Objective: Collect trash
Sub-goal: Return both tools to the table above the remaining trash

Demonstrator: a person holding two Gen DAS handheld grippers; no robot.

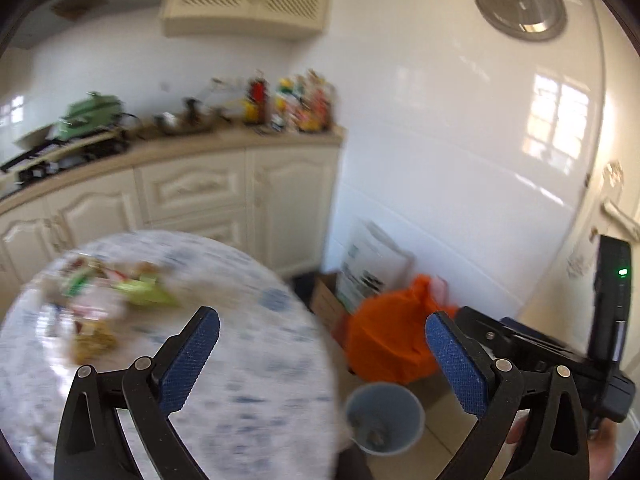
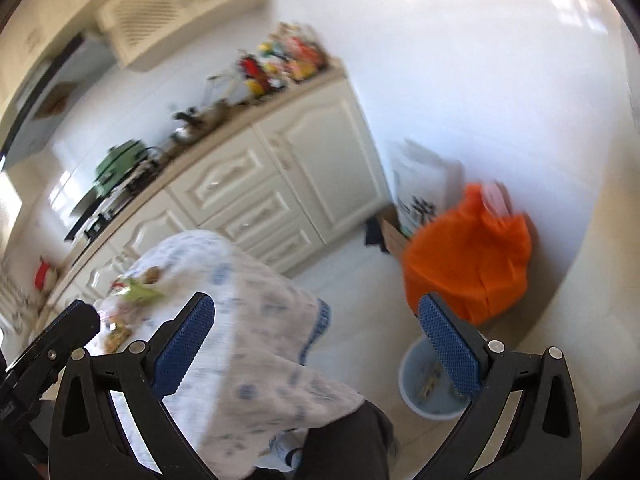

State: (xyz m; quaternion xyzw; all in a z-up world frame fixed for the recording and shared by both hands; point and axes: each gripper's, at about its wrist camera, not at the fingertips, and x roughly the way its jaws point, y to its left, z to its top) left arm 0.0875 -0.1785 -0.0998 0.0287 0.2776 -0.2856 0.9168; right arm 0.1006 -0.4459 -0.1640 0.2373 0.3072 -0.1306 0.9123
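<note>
A pile of wrappers and scraps lies on the far left part of a round table with a white-and-blue cloth; it also shows in the right wrist view. A pale blue bin stands on the floor right of the table, with a few bits inside; it also shows in the right wrist view. My left gripper is open and empty, above the table's right edge. My right gripper is open and empty, above the cloth's hanging edge. The right gripper's body shows at right in the left wrist view.
An orange bag sits on the floor by the wall, with a cardboard box and white papers behind it. Cream kitchen cabinets with a cluttered counter run behind the table. Both views are blurred.
</note>
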